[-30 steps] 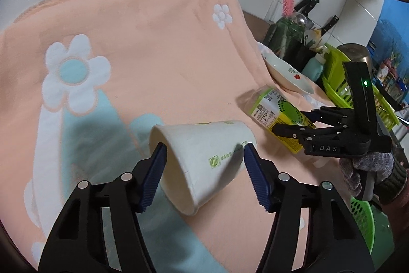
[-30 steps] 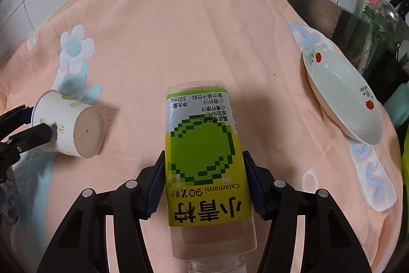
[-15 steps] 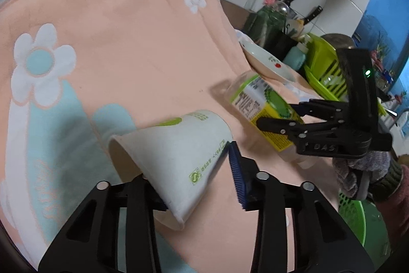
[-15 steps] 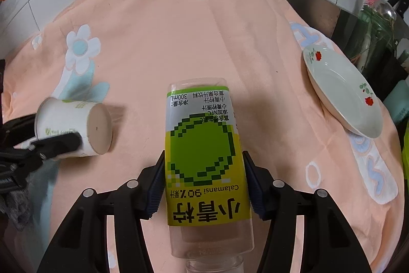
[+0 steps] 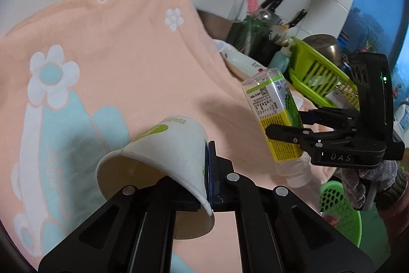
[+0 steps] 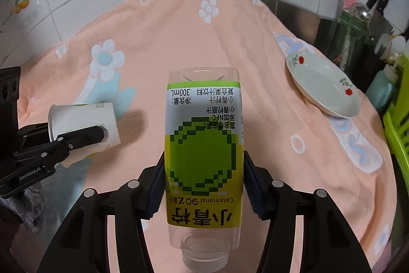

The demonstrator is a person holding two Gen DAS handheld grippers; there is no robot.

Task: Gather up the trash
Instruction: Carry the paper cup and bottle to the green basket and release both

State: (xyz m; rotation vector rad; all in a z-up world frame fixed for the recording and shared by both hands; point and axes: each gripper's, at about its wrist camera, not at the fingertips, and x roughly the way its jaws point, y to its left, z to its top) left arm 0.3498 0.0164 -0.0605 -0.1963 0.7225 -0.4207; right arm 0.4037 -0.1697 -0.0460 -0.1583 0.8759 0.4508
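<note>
My left gripper has just been closing and now pinches the wall of the paper cup. My right gripper clamps the juice bottle between both pads, above the peach towel.

Peach towel with white-and-blue flowers. White paper cup with green print, clear bottle with yellow-green pixel label. White plate, red flowers.
</note>
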